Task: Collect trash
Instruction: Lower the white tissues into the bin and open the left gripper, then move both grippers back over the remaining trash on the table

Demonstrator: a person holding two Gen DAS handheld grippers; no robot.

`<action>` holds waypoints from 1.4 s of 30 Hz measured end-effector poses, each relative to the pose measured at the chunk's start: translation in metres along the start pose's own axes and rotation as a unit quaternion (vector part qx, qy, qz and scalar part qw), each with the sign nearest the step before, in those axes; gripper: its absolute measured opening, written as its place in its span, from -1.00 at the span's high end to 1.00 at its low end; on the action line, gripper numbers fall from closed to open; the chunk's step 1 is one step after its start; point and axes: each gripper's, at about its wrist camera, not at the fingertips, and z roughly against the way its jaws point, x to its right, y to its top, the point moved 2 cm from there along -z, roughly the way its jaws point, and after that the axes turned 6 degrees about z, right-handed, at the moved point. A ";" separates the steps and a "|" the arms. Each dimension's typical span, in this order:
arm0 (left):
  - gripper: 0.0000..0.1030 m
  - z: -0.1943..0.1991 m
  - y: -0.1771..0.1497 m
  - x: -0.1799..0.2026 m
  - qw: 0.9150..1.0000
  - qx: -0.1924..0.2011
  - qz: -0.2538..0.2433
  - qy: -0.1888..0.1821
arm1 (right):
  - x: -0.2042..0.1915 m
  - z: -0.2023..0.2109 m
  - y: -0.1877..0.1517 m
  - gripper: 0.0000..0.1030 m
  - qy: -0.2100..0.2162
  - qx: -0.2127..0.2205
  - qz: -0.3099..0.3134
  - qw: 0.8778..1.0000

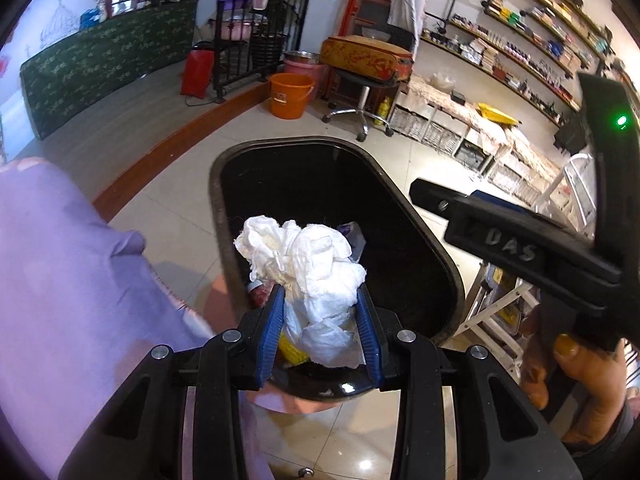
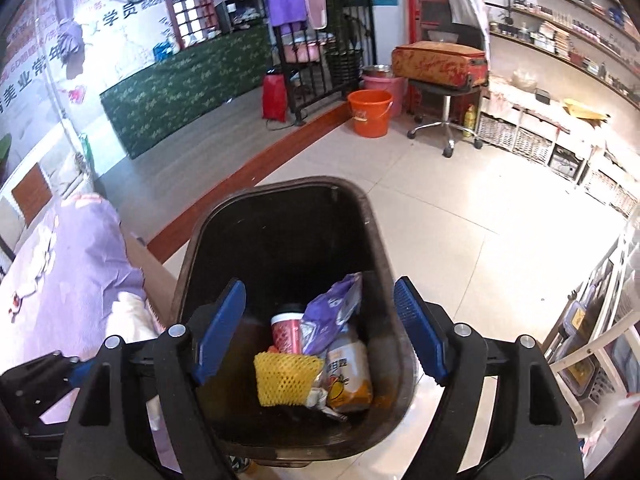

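Note:
My left gripper point(image 1: 320, 300) is shut on a crumpled white tissue wad point(image 1: 308, 264) and holds it over the open black trash bin point(image 1: 440, 252). In the right wrist view my right gripper point(image 2: 320, 300) is open and empty above the same bin point(image 2: 192, 260). Inside the bin lie a yellow foam net point(image 2: 286, 378), a red cup point(image 2: 286, 332), a purple wrapper point(image 2: 332, 312) and a white and orange packet point(image 2: 350, 376). The right gripper's black body point(image 1: 520, 240) shows at the right of the left wrist view.
A table with a purple cloth point(image 2: 72, 272) stands left of the bin. An orange bucket point(image 2: 370, 114), a pink tub point(image 2: 384, 84) and a stool with a suitcase point(image 2: 440, 64) stand farther back on the tiled floor. White shelving point(image 2: 592, 344) is at the right.

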 end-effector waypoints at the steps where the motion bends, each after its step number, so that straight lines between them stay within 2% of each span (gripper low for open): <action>1: 0.32 -0.005 0.000 0.003 1.000 -0.005 -0.006 0.001 | 0.005 0.001 0.000 -0.50 -0.003 0.002 -0.007 1.000; 5: 0.32 -0.021 0.001 0.004 1.000 -0.027 -0.010 -0.003 | 0.020 0.004 0.001 -0.61 -0.020 0.009 -0.019 1.000; 11: 0.28 -0.039 0.001 0.010 0.998 -0.048 -0.027 0.005 | 0.030 0.007 0.003 -0.61 -0.033 0.016 -0.025 0.999; 14: 0.03 -0.041 0.002 0.012 0.998 -0.048 -0.034 0.007 | 0.033 0.006 0.004 -0.61 -0.035 0.017 -0.026 0.999; 16: -0.34 -0.039 0.002 0.011 0.998 -0.045 -0.032 0.003 | 0.035 0.006 0.004 -0.61 -0.035 0.016 -0.029 0.999; 18: -0.54 -0.036 0.004 0.011 0.999 -0.033 -0.030 -0.003 | 0.037 0.005 0.004 -0.61 -0.037 0.017 -0.031 0.999; 21: -0.68 -0.032 0.005 0.011 0.999 -0.025 -0.026 -0.011 | 0.036 0.005 0.004 -0.61 -0.040 0.017 -0.032 0.999; 26: -0.71 -0.018 0.002 0.013 1.000 -0.012 -0.014 -0.023 | 0.036 0.004 0.006 -0.61 -0.042 0.016 -0.032 0.998; 33: -0.77 0.000 -0.004 0.011 1.000 0.010 -0.018 0.005 | 0.030 0.007 0.005 -0.62 -0.041 0.018 -0.028 0.999; 42: -0.84 0.032 -0.015 -0.012 0.999 0.038 0.010 0.021 | 0.009 0.012 0.010 -0.71 -0.022 0.026 -0.008 0.999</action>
